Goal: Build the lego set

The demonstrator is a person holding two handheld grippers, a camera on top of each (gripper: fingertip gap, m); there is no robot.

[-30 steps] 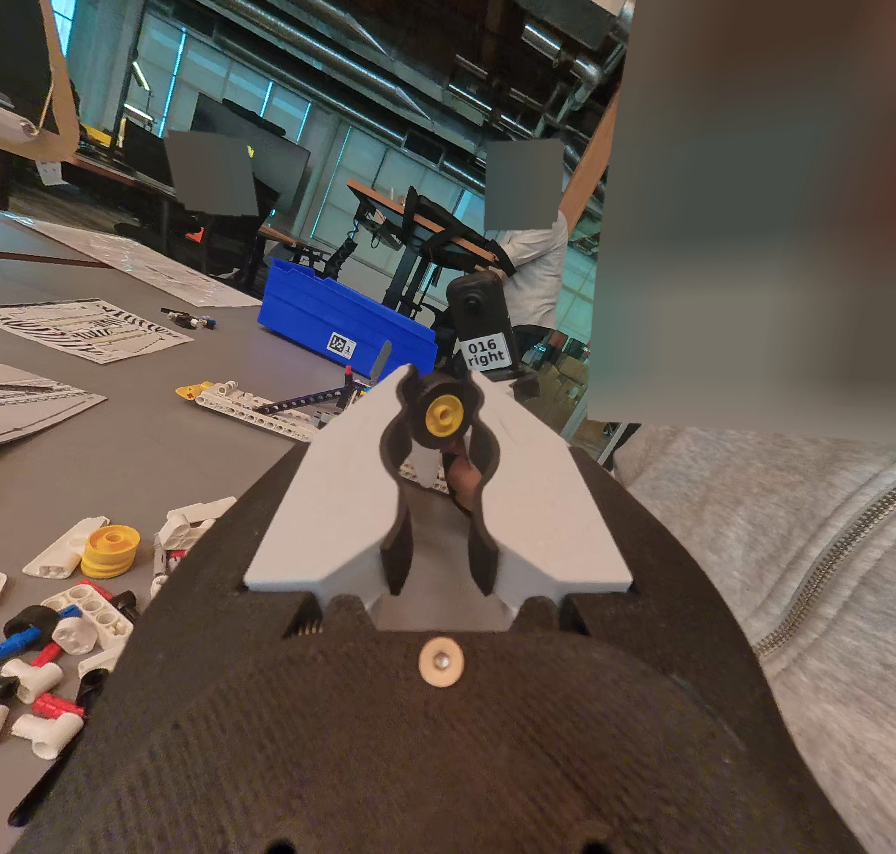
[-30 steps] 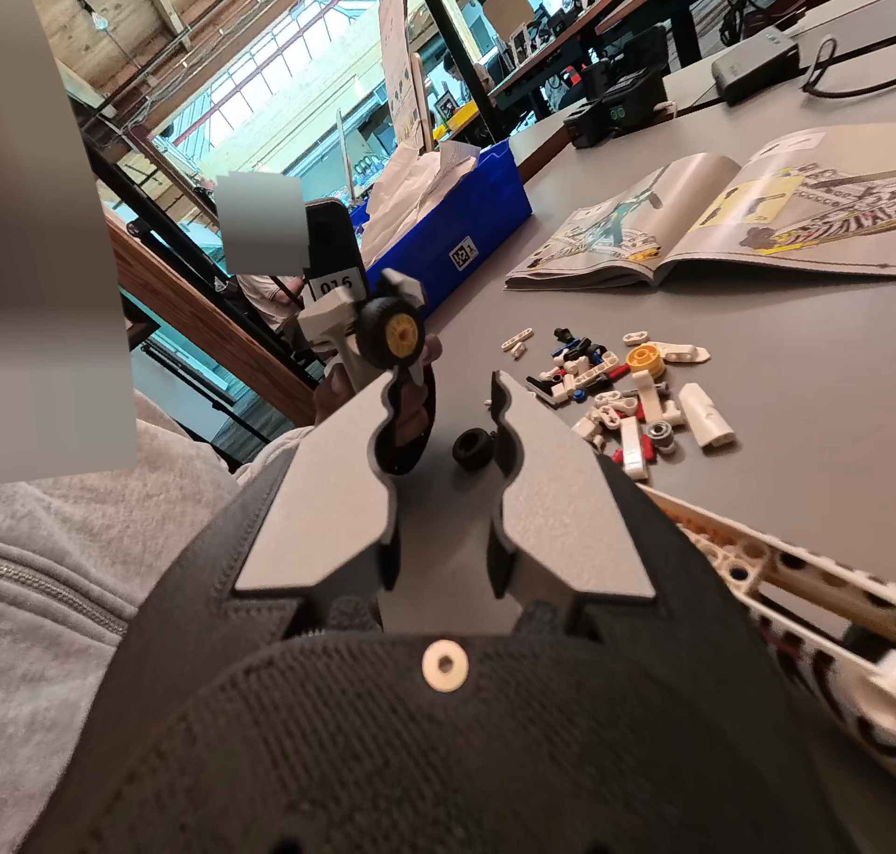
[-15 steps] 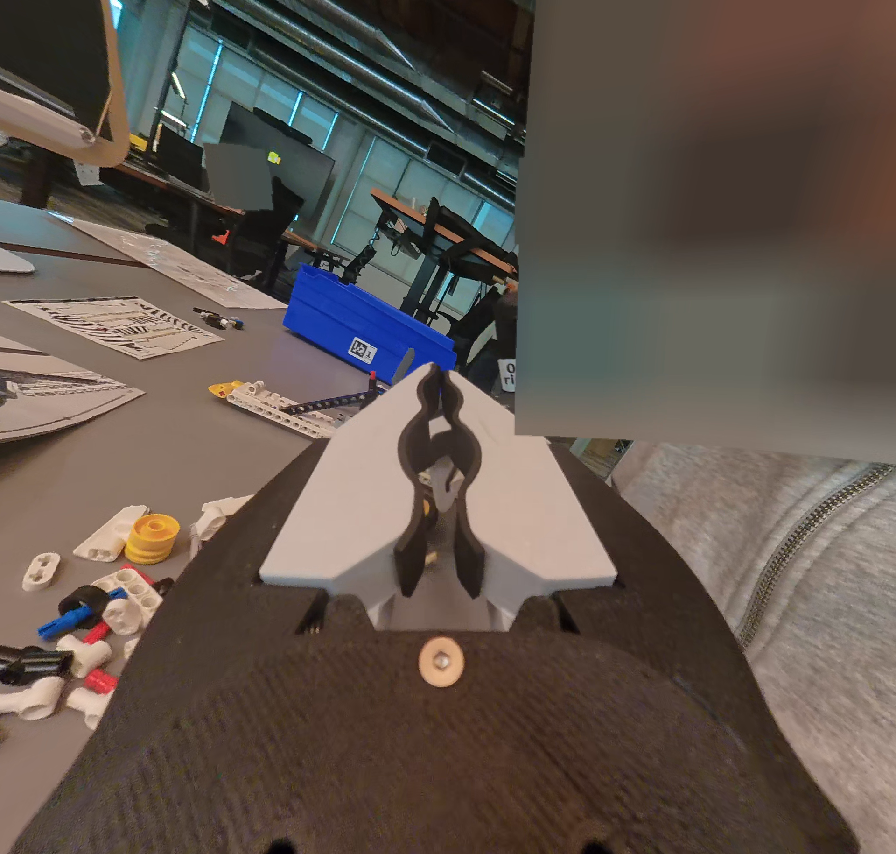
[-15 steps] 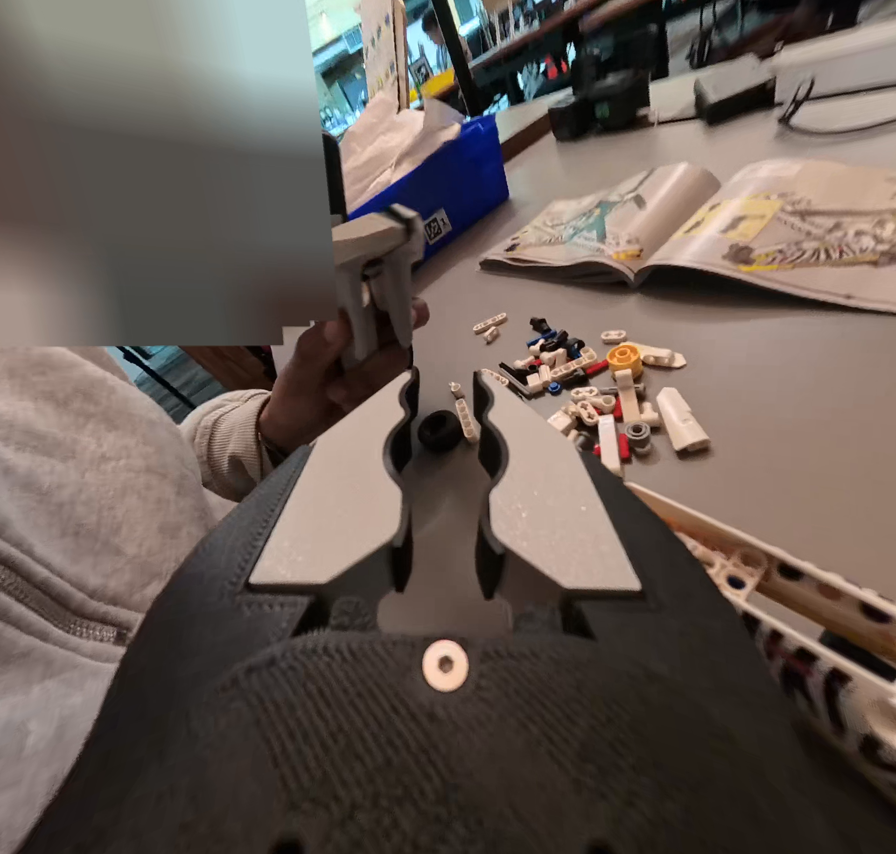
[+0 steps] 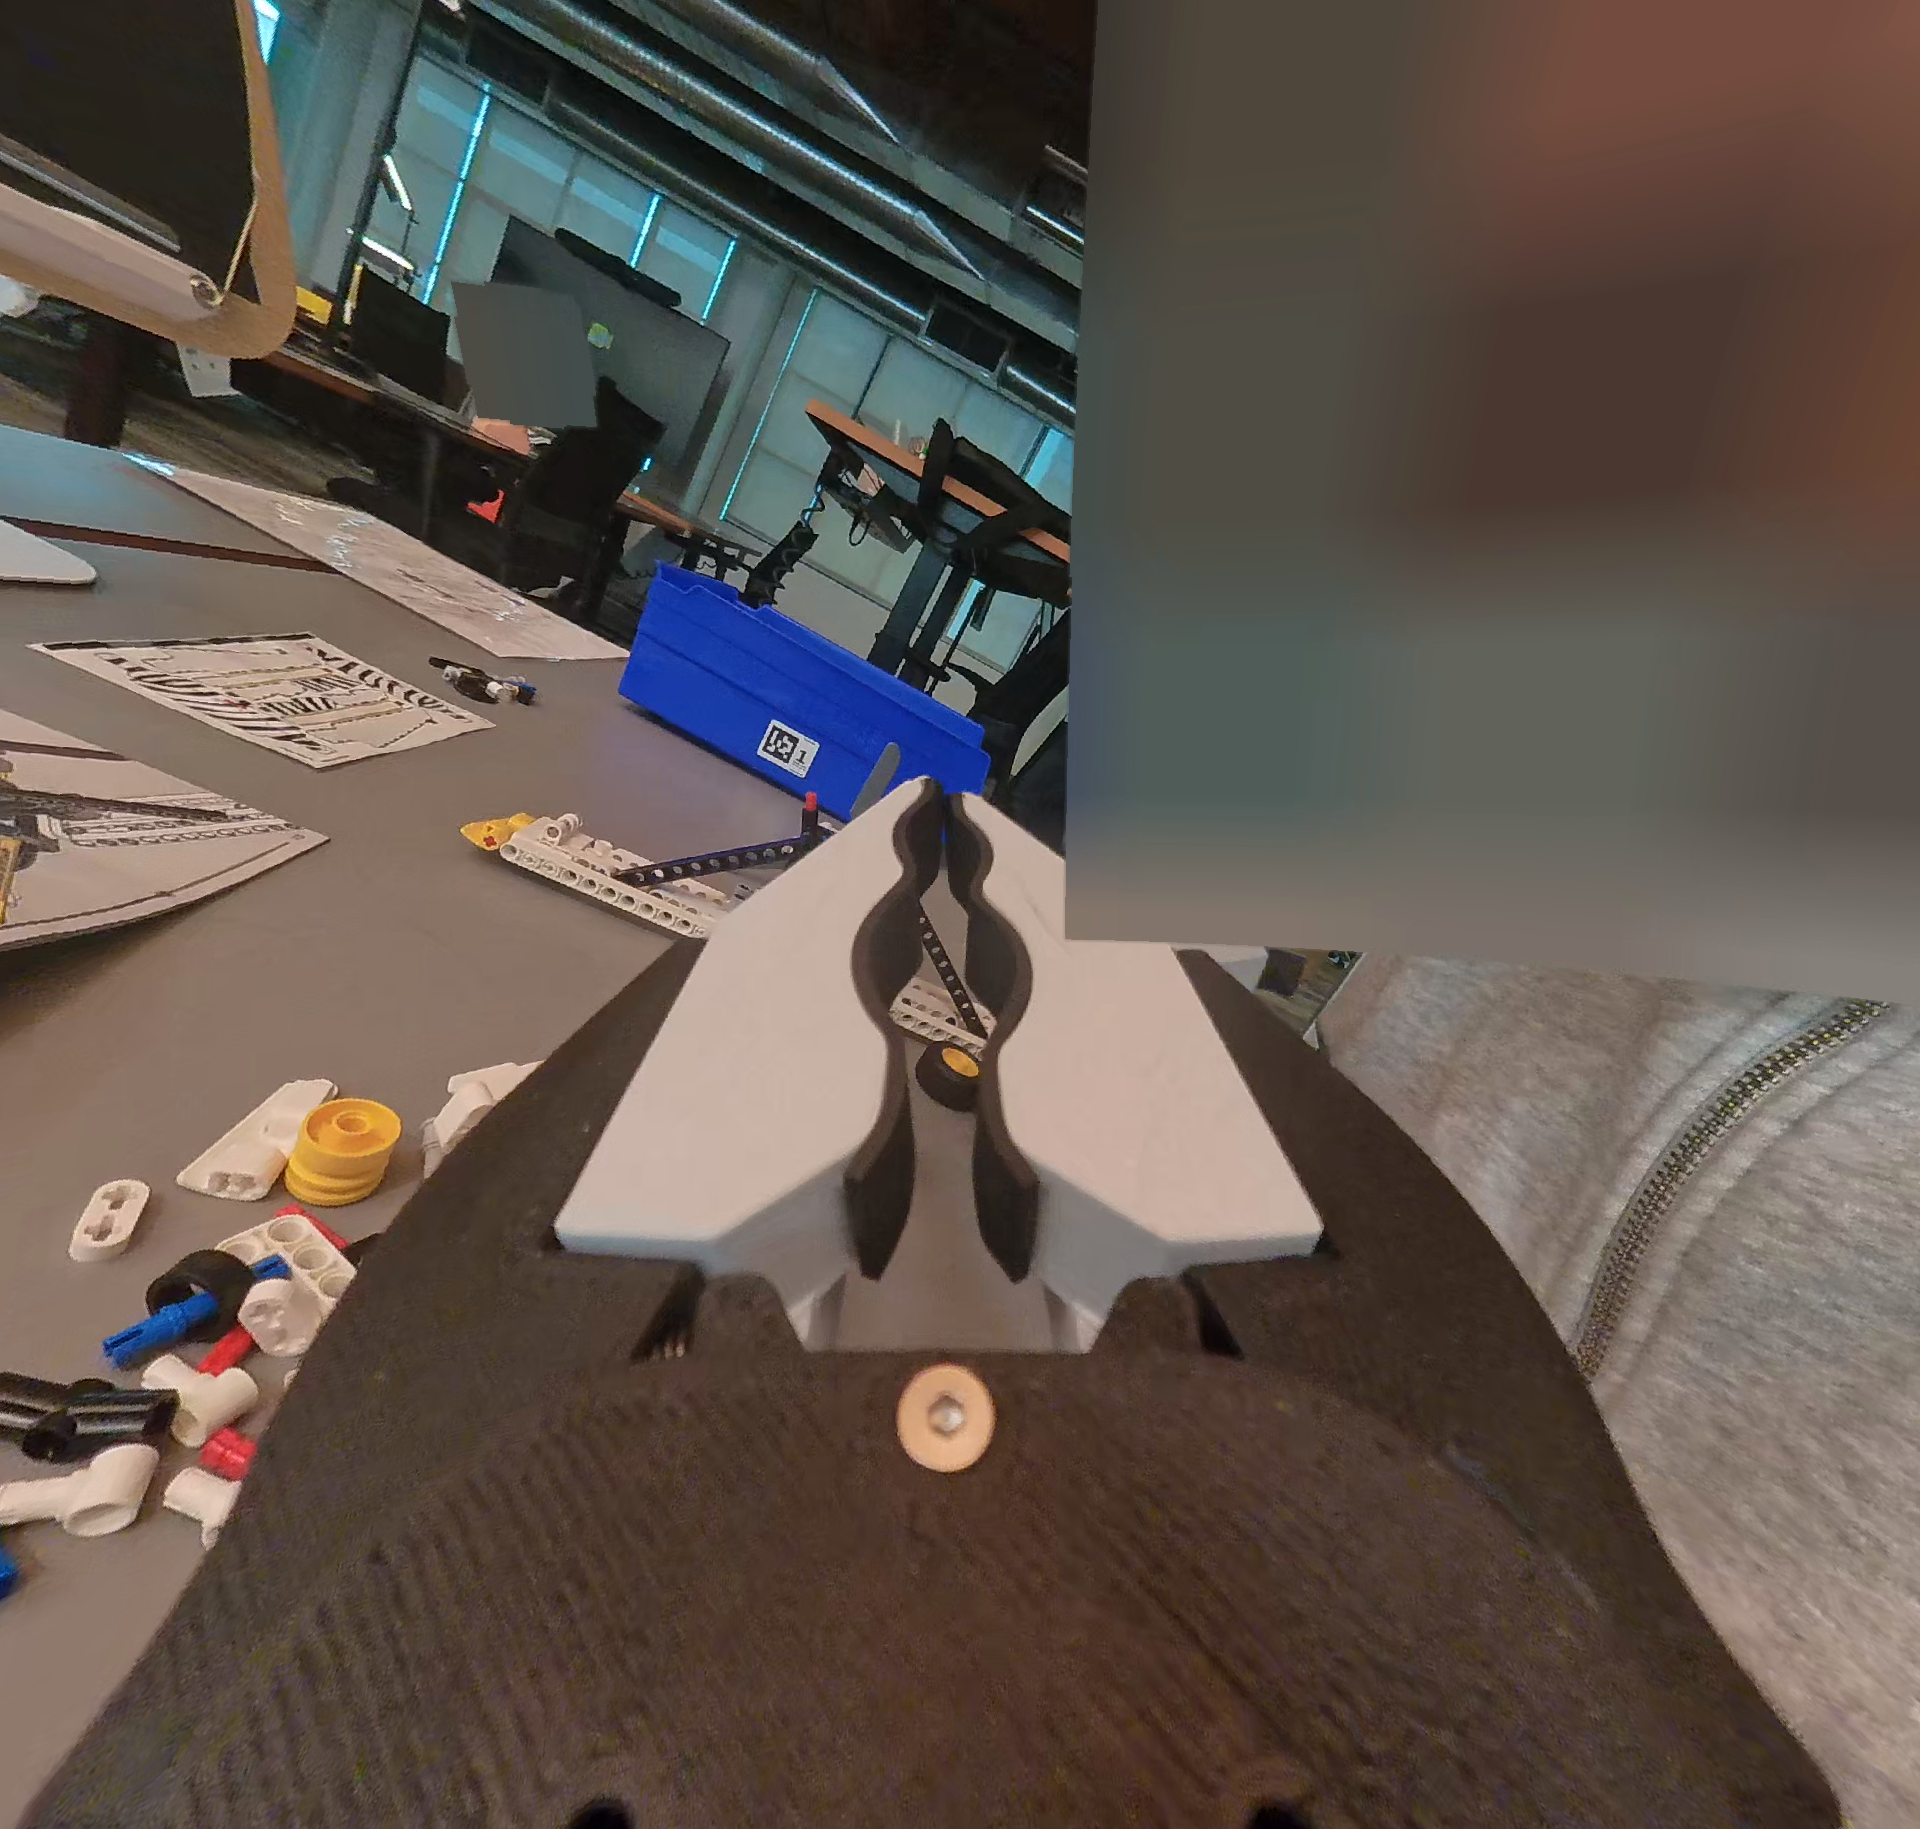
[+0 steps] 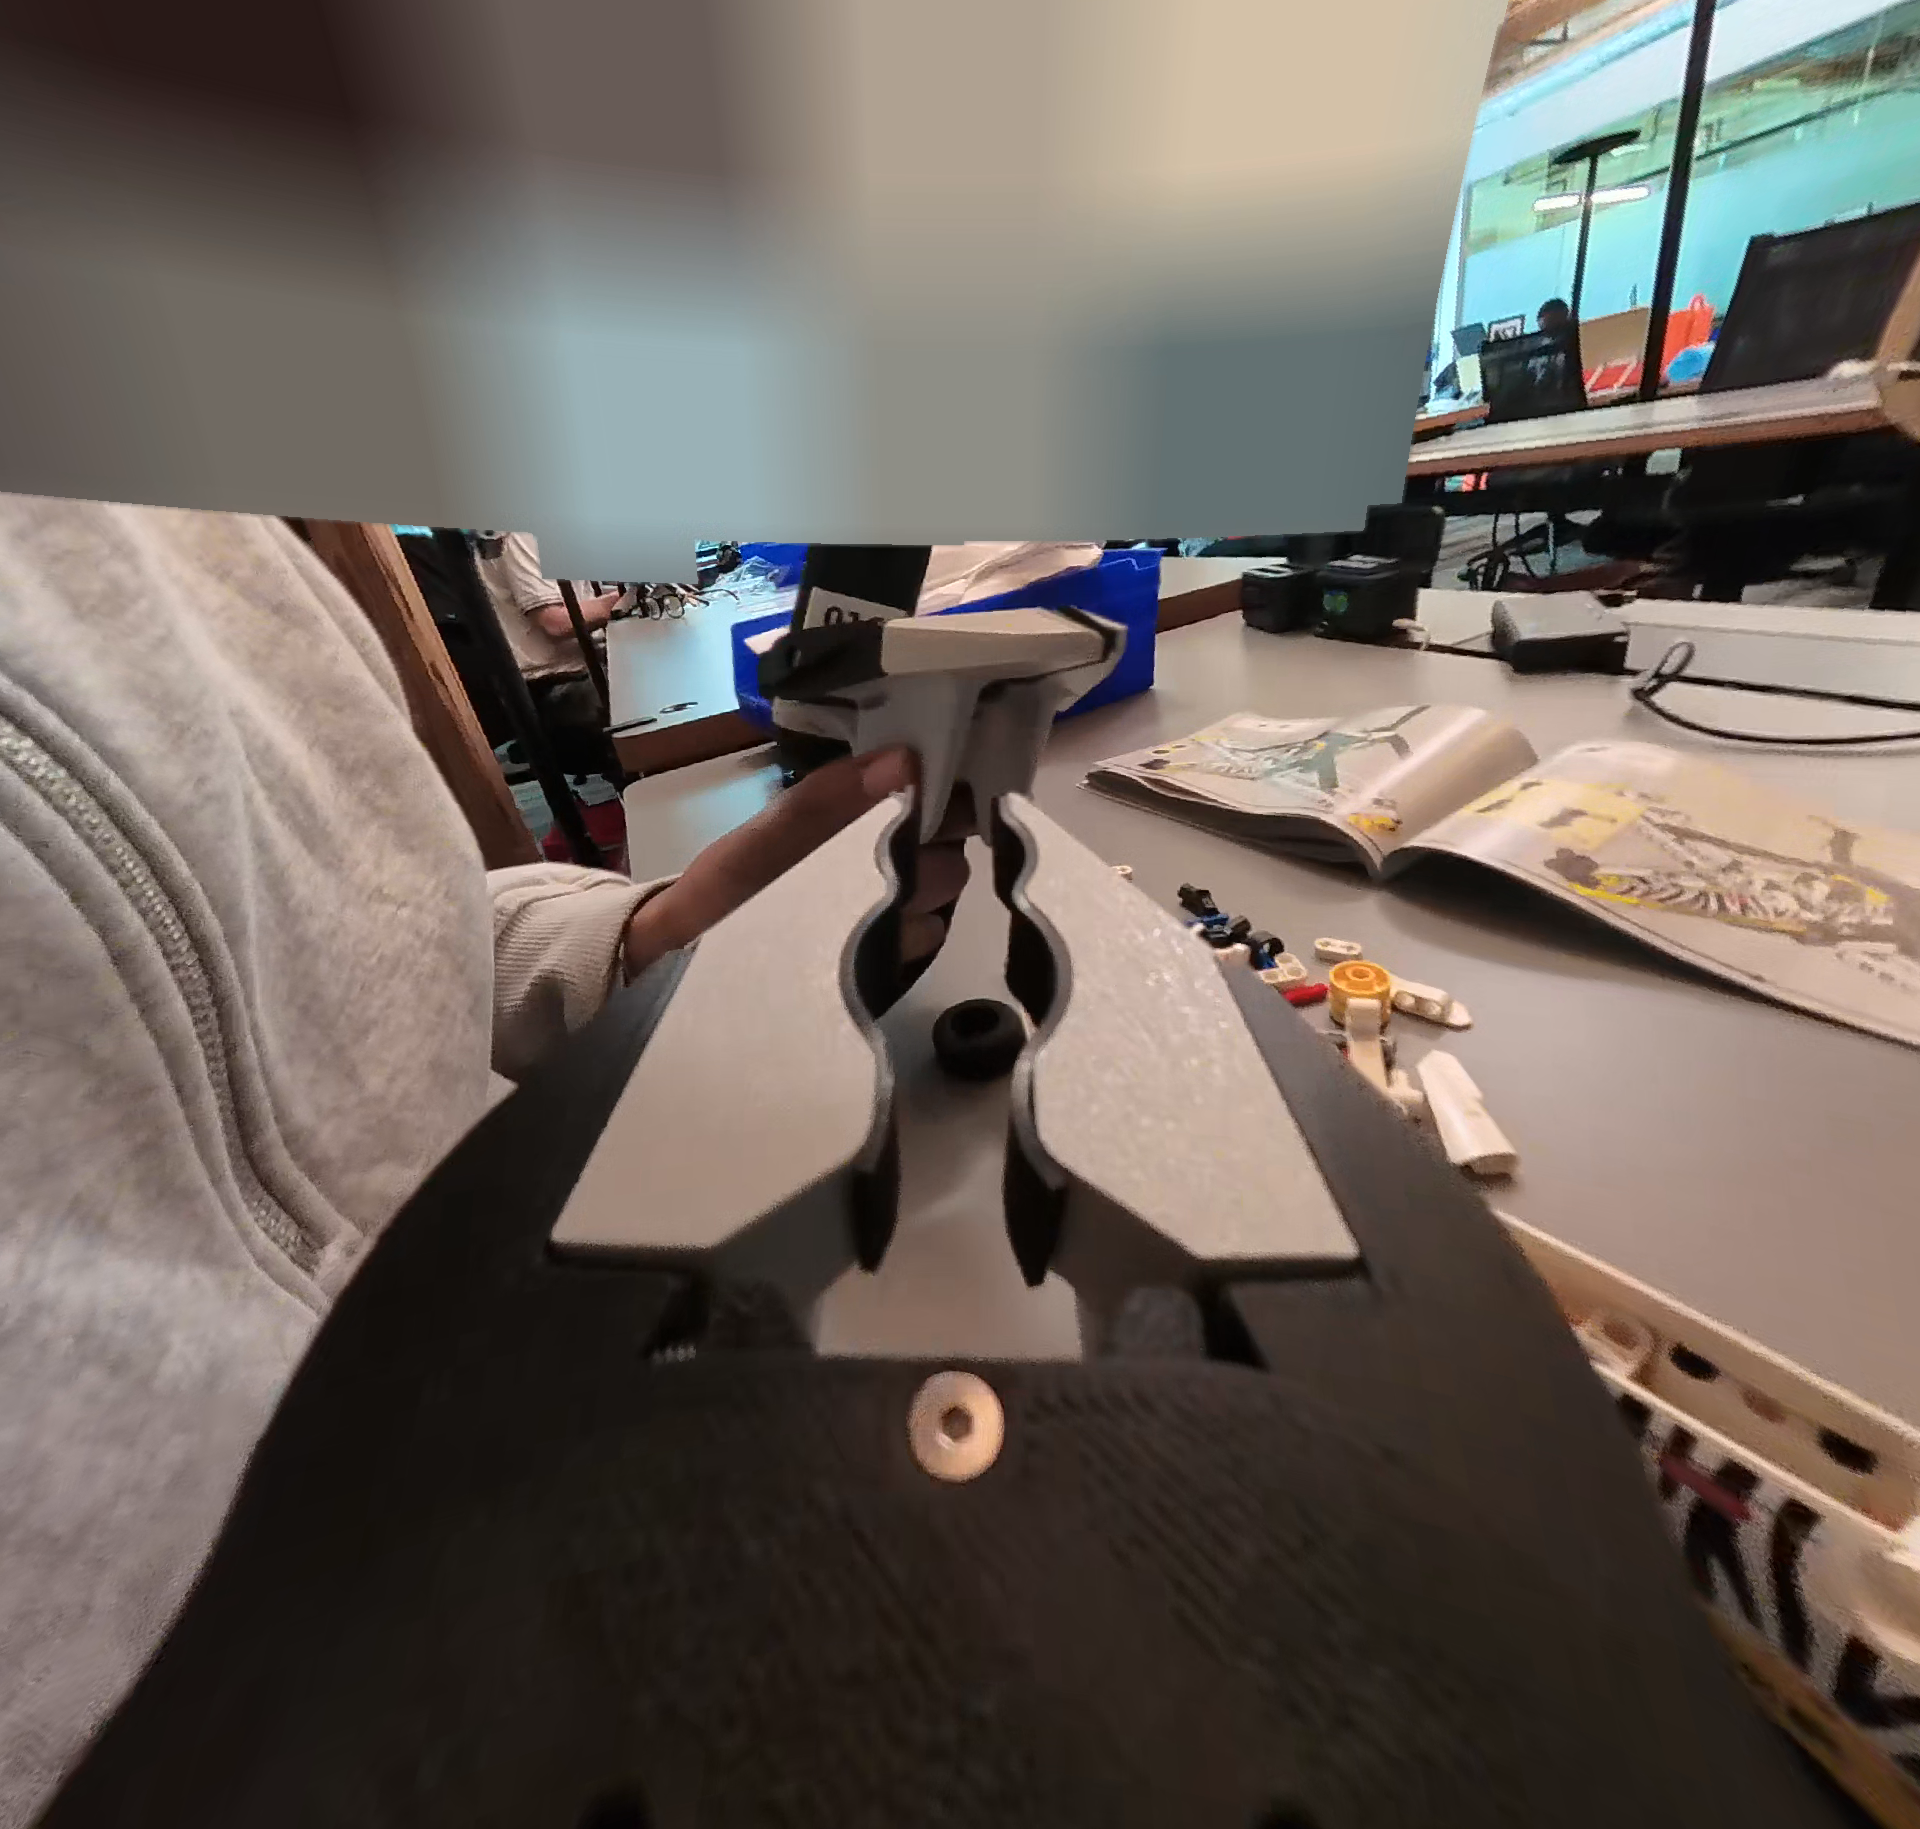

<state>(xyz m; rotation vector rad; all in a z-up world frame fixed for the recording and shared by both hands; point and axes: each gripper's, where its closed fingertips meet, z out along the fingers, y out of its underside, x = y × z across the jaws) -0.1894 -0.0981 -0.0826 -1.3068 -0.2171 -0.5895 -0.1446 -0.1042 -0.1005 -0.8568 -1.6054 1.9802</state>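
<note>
My left gripper (image 5: 940, 808) is shut at its tips and holds nothing. Through the gap behind its tips, a small black wheel with a yellow hub (image 5: 951, 1073) lies on the grey table (image 5: 364, 969). My right gripper (image 6: 951, 818) is open and empty, low over the table. A black tyre (image 6: 975, 1039) lies on the table between its fingers. The left gripper also shows in the right wrist view (image 6: 977, 678), held by a hand just beyond my right fingertips. A long white beam assembly (image 5: 603, 870) lies ahead; it also shows at the lower right of the right wrist view (image 6: 1766, 1447).
Loose small parts (image 5: 208, 1291) and a yellow pulley (image 5: 343, 1151) lie to the left; they also show in the right wrist view (image 6: 1351, 990). A blue bin (image 5: 790, 699) stands behind. An open instruction booklet (image 6: 1455, 813) lies at the right. The person's grey hoodie (image 6: 208, 844) is close.
The left gripper let go of the yellow-hub wheel, which now lies on the table, and its fingers closed. Both grippers swung; the right one came lower over the black tyre.
</note>
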